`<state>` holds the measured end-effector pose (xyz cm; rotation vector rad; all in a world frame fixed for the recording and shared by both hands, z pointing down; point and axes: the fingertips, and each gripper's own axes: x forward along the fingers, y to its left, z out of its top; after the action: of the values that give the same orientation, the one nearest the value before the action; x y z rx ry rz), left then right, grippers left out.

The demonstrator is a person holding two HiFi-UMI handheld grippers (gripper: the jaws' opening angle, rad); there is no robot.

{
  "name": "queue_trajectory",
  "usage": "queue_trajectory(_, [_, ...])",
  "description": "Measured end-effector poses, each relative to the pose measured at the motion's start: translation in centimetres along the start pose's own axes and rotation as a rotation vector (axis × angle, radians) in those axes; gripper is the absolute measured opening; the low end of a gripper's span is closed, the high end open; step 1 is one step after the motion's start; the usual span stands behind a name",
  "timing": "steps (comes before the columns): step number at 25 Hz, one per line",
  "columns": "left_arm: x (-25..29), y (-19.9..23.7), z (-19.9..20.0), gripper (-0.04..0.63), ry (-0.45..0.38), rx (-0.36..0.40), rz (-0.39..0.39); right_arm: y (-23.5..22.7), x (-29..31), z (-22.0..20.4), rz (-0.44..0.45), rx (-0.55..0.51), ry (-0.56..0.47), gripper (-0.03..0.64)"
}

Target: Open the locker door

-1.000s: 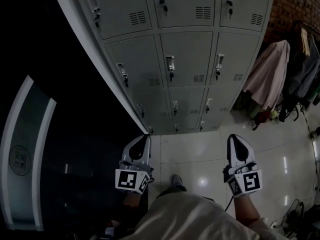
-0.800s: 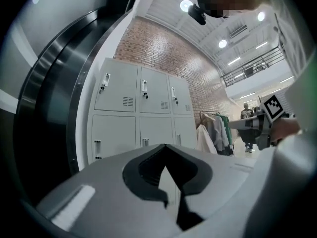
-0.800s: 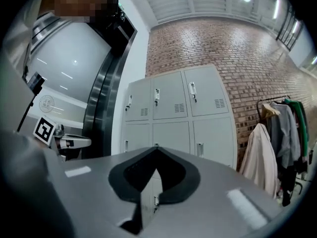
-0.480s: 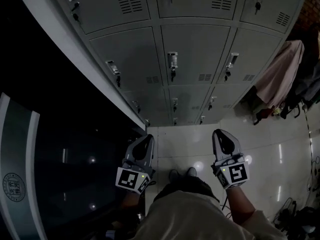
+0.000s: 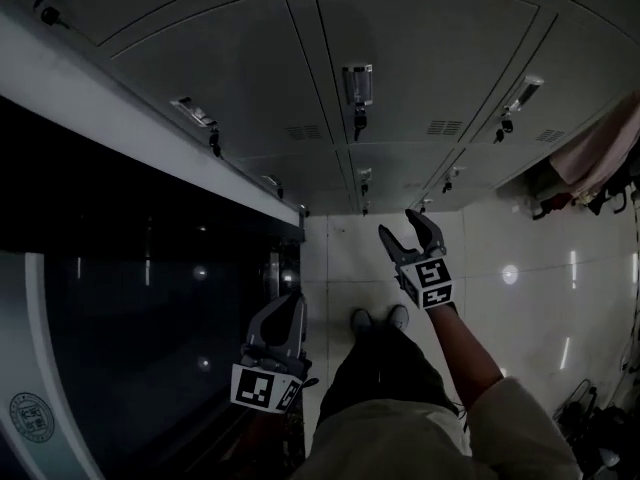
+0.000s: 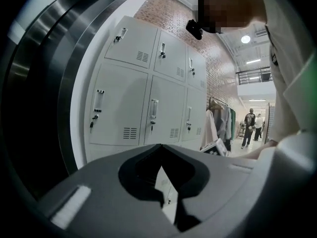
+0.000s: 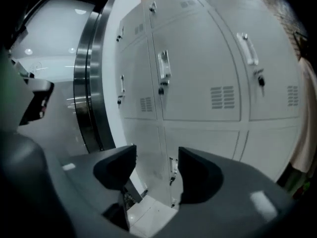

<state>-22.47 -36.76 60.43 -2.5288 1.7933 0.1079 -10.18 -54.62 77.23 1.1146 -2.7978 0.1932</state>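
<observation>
A bank of grey lockers fills the top of the head view. The middle locker door (image 5: 400,78) has a metal handle (image 5: 357,83) with a key under it, and it is closed. My right gripper (image 5: 410,230) is raised in front of the lower lockers, well short of that handle. Its jaws are opening with nothing between them. In the right gripper view the same handle (image 7: 163,68) lies above and beyond the jaws of the right gripper (image 7: 157,157). My left gripper (image 5: 283,318) hangs low by my left side, shut and empty. The left gripper (image 6: 159,150) faces the lockers (image 6: 148,108).
A dark glass wall with a steel frame (image 5: 150,298) runs along the left. Coats (image 5: 600,163) hang at the far right. My shoes (image 5: 380,318) stand on the glossy tiled floor (image 5: 540,298). People (image 6: 250,125) stand far down the hall.
The lockers have come much closer in the head view. My right gripper has lifted forward toward them and its jaws have gone from shut to open. The left gripper has stayed low.
</observation>
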Motion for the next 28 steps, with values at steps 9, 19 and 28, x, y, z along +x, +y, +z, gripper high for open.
queue_trajectory(9, [-3.8,2.7,-14.8,0.014,0.192,-0.051,0.024,-2.9,17.4,-16.9,0.029,0.067,0.158,0.310])
queue_trajectory(19, [-7.1,3.3,-23.5,0.014,0.324,-0.089,0.033,-4.2,25.2,-23.1,0.041,0.066,0.194,0.307])
queue_trajectory(28, [-6.7,3.0,-23.6,0.017,0.298,-0.126,0.042,-4.3,23.7,-22.9,-0.046,0.110,0.206,0.204])
